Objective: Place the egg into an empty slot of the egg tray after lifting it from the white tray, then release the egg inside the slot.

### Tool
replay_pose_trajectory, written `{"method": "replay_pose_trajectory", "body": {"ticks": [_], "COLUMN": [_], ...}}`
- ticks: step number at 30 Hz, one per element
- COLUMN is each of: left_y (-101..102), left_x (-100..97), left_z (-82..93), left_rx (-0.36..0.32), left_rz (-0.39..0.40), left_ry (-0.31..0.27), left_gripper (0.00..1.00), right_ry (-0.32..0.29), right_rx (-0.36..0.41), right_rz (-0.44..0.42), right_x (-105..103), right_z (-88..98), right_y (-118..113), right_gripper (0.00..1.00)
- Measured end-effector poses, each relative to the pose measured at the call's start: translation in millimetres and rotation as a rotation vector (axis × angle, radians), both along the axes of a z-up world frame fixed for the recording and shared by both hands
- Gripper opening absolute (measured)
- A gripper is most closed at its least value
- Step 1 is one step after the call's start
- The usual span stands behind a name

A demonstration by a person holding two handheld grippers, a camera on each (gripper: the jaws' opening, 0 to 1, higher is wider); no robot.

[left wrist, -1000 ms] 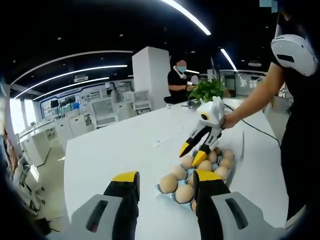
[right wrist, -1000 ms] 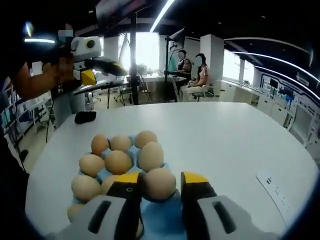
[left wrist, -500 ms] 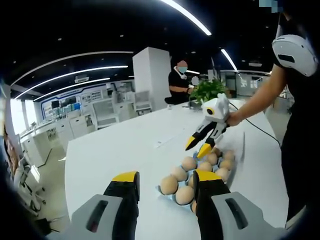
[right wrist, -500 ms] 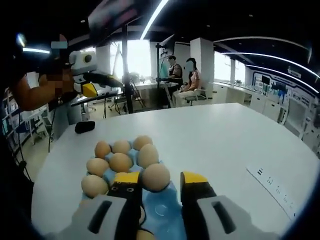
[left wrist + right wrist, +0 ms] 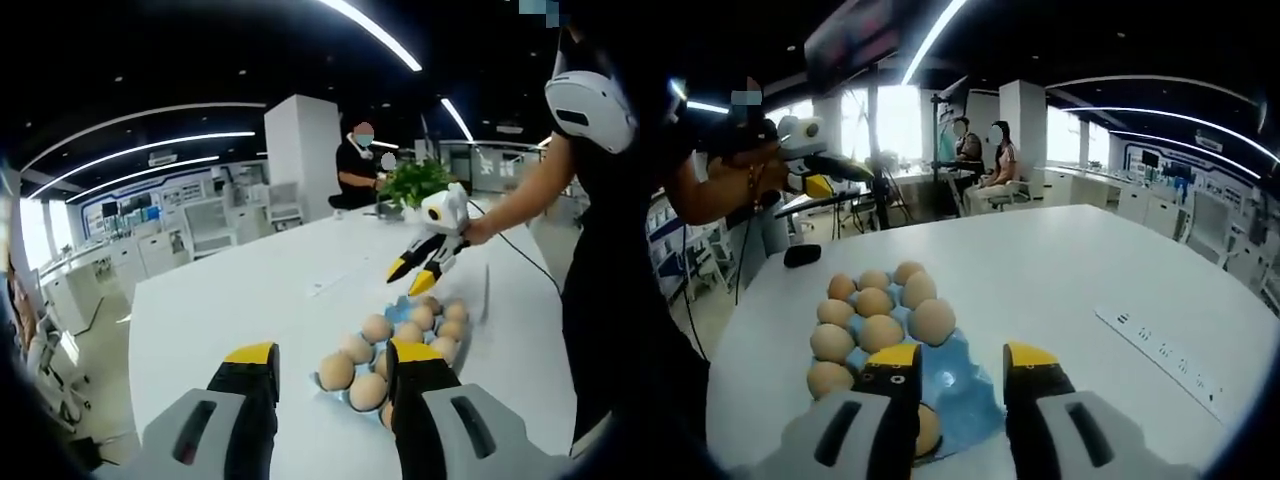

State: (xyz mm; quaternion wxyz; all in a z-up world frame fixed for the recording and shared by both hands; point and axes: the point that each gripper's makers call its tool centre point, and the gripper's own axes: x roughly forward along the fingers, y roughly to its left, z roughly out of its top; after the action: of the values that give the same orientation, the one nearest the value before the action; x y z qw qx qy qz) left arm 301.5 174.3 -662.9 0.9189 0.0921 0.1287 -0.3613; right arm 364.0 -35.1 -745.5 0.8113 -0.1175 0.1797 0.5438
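**Q:** Right gripper view: where are the eggs (image 5: 932,321) and the tray (image 5: 962,385)?

**A:** The blue tray lies on the near part of the white table (image 5: 1090,270), just beyond the right gripper (image 5: 965,368). Eggs fill most of its slots, from the near left corner towards the far end. The bare blue slots lie at the near right, between the jaws. Left gripper view shows the same tray (image 5: 322,381) from its other end, partly behind the left gripper (image 5: 330,362), with eggs (image 5: 337,368) in rows.

**Q:** What do the two grippers hold?

**A:** Nothing that can be seen. The right gripper's jaws stand parted with only tray showing between them. In the left gripper view it (image 5: 412,275) hangs above the far end of the tray, yellow tips apart. The left gripper's jaws are likewise apart and bare. In the right gripper view it (image 5: 820,182) is raised at far left, gripped by a hand (image 5: 745,185).

**Q:** How would an egg handle, and where should it be taken?

**A:** Judged light, rigid, smooth and brittle. A firm squeeze could crack the shell, and a weak one could let it slip. The best hold is probably across the widest part, one jaw on each side, closing gently, then lowering it fully into a slot before opening.

**Q:** Anything else on the table?

**A:** A power strip (image 5: 1160,352) at the right and a dark object (image 5: 802,256) at far left.
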Motion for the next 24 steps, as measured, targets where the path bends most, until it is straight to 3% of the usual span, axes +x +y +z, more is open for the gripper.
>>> {"method": "replay_pose_trajectory", "body": {"ticks": [11, 24], "left_y": [0, -3], "left_x": [0.8, 2.0], "left_z": [1.4, 0.0], "left_rx": [0.000, 0.000], "left_rz": [-0.002, -0.007], "left_ry": [-0.003, -0.002], "left_gripper": [0.43, 0.43], "right_ry": [0.001, 0.018], "right_rx": [-0.011, -0.085], "right_rz": [-0.093, -0.247], "right_x": [3, 6], "right_z": [-0.8, -14.0], "right_y": [-43, -128], "right_gripper": [0.32, 0.31]}}
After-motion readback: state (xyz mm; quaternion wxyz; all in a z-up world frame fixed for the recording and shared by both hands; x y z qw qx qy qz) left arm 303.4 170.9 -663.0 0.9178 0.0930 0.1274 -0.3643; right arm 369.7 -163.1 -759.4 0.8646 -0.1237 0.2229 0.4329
